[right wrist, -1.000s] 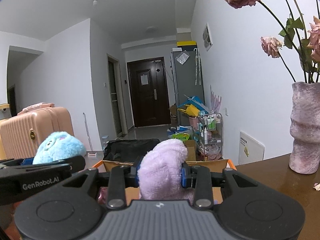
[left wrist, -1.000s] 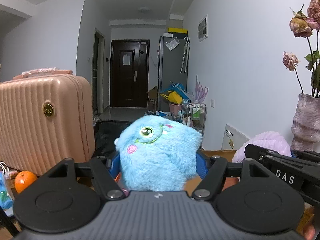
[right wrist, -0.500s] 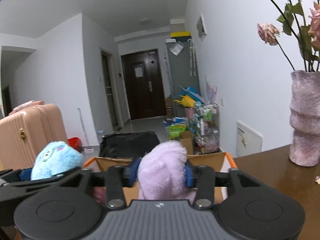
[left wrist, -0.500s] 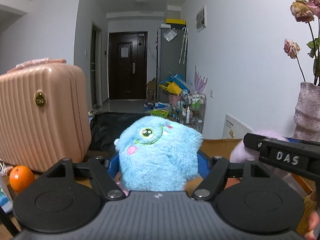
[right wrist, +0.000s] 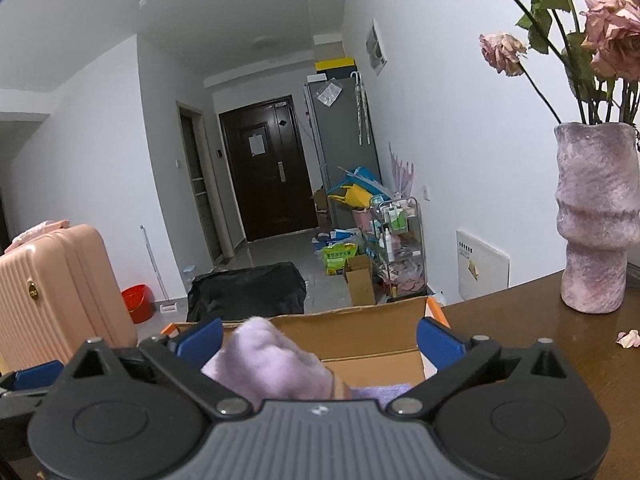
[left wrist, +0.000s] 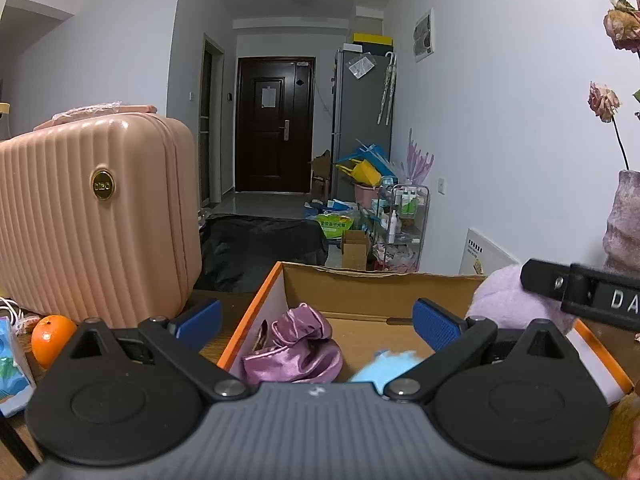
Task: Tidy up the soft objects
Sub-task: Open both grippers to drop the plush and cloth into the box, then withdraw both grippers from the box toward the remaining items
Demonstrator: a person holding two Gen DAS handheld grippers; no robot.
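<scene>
Over the orange-rimmed cardboard box, my left gripper has its jaws opening wide, with nothing between the blue pads. The blue plush toy lies low in the box, blurred and half hidden by the gripper body, beside a purple satin item. My right gripper is opening too, above the same box. The lilac plush sits loose between its jaws, nearer the left pad, with neither pad pressing it. From the left wrist view the lilac plush shows at right.
A pink ribbed suitcase stands left of the box, with an orange at its foot. A mottled vase of dried roses stands on the brown table at right, a petal near it. The hallway floor beyond is cluttered.
Both grippers have gone from shut on their toys to wide open. The blue plush has dropped down into the box. The lilac plush has slumped lower and to the left.
</scene>
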